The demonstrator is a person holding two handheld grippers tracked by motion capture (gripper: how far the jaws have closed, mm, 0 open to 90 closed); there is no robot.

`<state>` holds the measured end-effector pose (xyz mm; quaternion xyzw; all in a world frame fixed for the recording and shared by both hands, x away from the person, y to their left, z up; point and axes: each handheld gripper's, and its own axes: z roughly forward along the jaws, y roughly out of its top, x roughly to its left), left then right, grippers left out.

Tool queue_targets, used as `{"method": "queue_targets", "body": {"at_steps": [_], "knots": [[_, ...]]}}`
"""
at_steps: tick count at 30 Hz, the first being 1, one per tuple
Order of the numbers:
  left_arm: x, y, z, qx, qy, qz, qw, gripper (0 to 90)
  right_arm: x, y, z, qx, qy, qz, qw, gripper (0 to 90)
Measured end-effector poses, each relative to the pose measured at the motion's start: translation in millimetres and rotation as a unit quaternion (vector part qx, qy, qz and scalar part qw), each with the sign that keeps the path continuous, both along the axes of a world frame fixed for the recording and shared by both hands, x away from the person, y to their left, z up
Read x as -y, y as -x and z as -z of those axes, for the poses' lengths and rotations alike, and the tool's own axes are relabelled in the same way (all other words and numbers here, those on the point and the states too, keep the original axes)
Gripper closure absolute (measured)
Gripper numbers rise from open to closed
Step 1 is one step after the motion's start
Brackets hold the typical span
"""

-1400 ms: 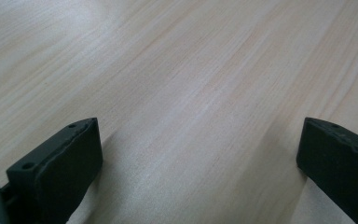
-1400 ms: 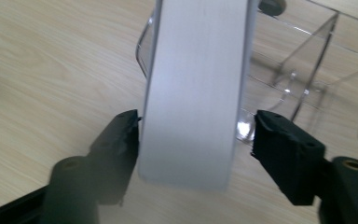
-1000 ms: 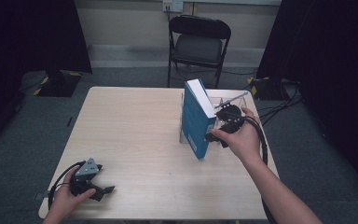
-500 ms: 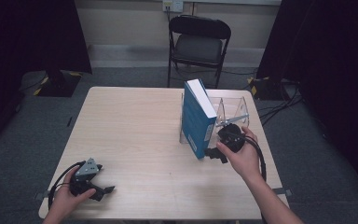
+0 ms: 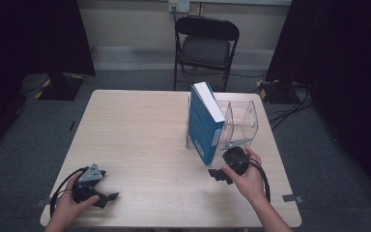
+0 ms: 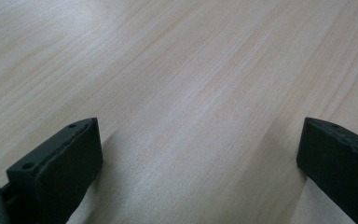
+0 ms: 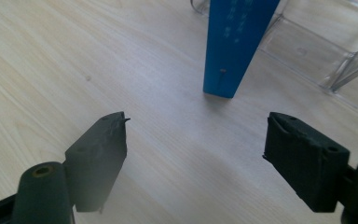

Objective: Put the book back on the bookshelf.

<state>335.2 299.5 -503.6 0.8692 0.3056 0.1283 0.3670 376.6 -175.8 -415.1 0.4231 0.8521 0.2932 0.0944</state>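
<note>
- Backed off toward the counter's near edge since a second ago, the right claw (image 5: 221,174) gapes empty.
- Upright blue hardcover book (image 5: 205,122) stands against the clear plastic divider rack (image 5: 241,121), near the right edge.
- To retreat well, judging by the gap: draw straight back, clear of the spine.
- Left claw (image 5: 107,198) rests released at the near left corner.

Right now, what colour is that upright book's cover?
Blue; the book shows best in the high view.
</note>
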Motion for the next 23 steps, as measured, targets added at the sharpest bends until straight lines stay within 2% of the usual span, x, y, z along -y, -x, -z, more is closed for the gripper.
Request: {"method": "queue_targets", "body": {"at_steps": [9,14,15,17,20,23], "knots": [[0.0,0.1,0.0,0.000,0.000,-0.001,1.0000,0.0,-1.6,7.2,40.0,-0.007,0.006,-0.014,0.9999,21.2],[0.1,0.1,0.0,0.000,0.001,-0.001,1.0000,0.0,-0.6,13.3,64.6,0.003,0.012,-0.025,0.9996,19.9],[0.1,0.1,0.1,0.000,0.001,-0.001,1.0000,0.0,0.0,14.9,68.5,0.028,0.010,-0.028,0.9992,19.8],[0.1,0.1,0.1,0.000,0.001,-0.001,1.0000,0.0,0.4,18.0,72.6,0.055,0.013,-0.035,0.9978,19.3],[0.1,0.2,0.0,-0.001,0.000,-0.001,1.0000,0.0,1.3,22.7,77.3,0.075,-0.002,-0.027,0.9968,18.1],[0.2,0.3,-0.1,0.000,0.000,-0.002,1.0000,0.0,4.7,23.6,80.5,0.089,-0.014,-0.035,0.9953,17.4]]}}
